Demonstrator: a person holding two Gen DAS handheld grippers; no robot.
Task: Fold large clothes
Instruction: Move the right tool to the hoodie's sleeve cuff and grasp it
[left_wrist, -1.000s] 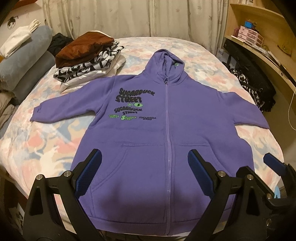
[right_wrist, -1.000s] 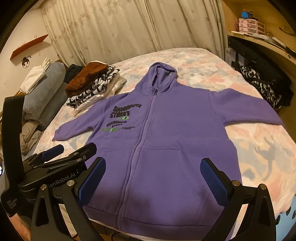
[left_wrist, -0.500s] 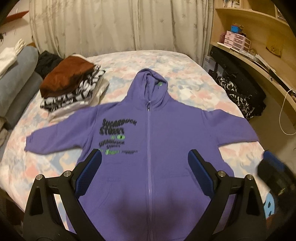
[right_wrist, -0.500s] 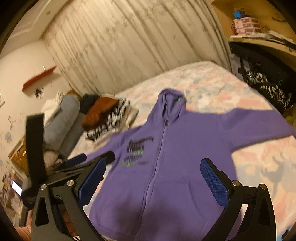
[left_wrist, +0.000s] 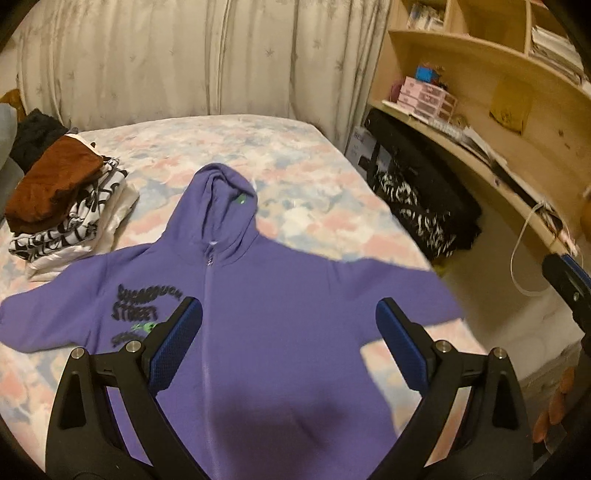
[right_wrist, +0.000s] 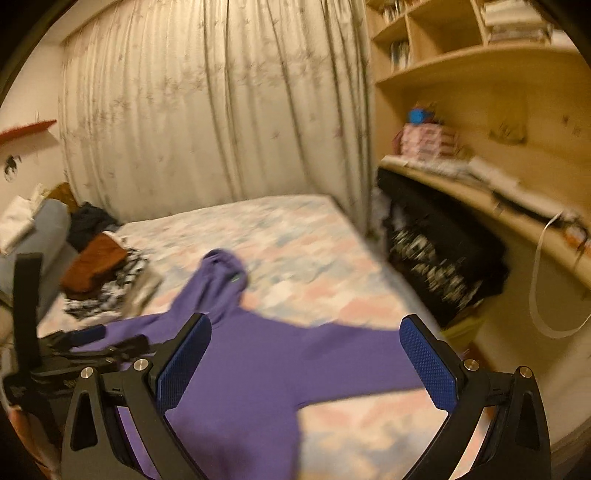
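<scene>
While both tools hang above the bed (left_wrist: 303, 155) with nothing gripped, I read this as the approach to a first fold, not a fold in hand. My left gripper (left_wrist: 289, 345) has its fingers spread wide, and the purple hoodie (left_wrist: 280, 295) lies face up and zipped between and beyond them, its hood (left_wrist: 221, 192) pointing away from the fingertips and its chest directly under the gap. I judge it was laid flat with sleeves out so that each sleeve can be taken in turn. The right gripper (right_wrist: 306, 365) is just as wide and holds nothing; in its view, which is blurred, the right sleeve (right_wrist: 351, 347) runs across between the two pads toward the right pad, which suggests I am heading for that sleeve or shoulder. The left sleeve (left_wrist: 44, 314) stretches out past the left finger of my left tool, its cuff near the edge of the picture. Beyond that same finger sits a stack of folded clothes (left_wrist: 62, 210), close to the left shoulder though I cannot tell if they touch; a sleeve swung wide could brush it. Past the right finger the mattress ends, dark patterned fabric (left_wrist: 424, 199) hangs below the wooden shelf unit (left_wrist: 480, 74), and a white cord (left_wrist: 524, 258) dangles there, so I would keep the right tool inboard.
</scene>
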